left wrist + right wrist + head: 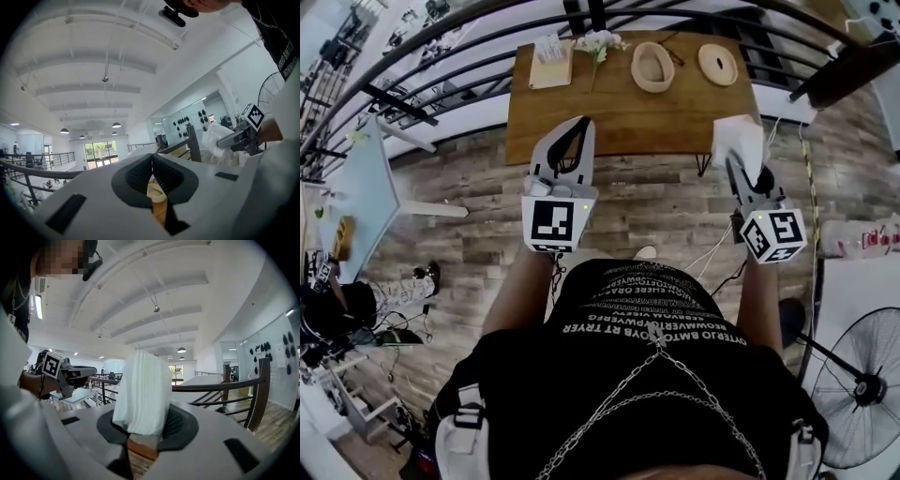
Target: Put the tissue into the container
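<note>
A folded stack of white tissue (739,139) stands upright in my right gripper (734,161), whose jaws are shut on its lower part; in the right gripper view the tissue (143,390) fills the middle and hides the pads. An oval light wooden container (652,67) sits open on the brown table (609,122), beyond and to the left of the tissue. My left gripper (575,127) hovers over the table's near left edge with its jaws shut and nothing between them (152,157). The left gripper view shows the tissue (213,138) off to the right.
A round wooden lid (717,64) lies right of the container. White flowers (598,42) and a small tray of papers (548,56) are on the table's far left. Black railings (441,66) run behind the table. A fan (862,389) stands at the lower right.
</note>
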The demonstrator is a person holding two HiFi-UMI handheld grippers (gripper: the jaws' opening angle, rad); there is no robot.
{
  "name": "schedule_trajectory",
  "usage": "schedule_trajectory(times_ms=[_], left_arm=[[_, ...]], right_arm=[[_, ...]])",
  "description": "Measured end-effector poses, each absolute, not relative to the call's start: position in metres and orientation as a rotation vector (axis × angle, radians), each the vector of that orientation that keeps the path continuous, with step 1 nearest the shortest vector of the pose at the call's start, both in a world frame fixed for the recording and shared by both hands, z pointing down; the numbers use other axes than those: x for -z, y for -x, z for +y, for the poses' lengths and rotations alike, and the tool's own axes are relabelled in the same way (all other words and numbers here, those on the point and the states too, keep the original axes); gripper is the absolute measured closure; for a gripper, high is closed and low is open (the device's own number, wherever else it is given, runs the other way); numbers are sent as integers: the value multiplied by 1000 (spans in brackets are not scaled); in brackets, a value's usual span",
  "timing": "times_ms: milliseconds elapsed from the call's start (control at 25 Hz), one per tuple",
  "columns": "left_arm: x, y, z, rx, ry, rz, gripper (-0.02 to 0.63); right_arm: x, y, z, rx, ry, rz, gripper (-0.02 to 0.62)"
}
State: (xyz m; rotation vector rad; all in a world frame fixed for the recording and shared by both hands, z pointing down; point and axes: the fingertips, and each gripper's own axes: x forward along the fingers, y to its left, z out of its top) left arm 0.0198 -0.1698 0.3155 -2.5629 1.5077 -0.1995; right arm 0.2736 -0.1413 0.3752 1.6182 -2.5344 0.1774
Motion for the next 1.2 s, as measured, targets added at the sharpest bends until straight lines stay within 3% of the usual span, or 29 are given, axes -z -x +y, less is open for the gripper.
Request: schedule_trajectory(times_ms=[560,1200], left_arm=[[-365,-12,-207,365,2585,1561,577],[-367,-30,-364,314,2650,1411,577]], right_arm=[[-401,-265,-188,-223,-1569,-2534,472],[-405,-253,-319,-246,-1599,-2472,472]])
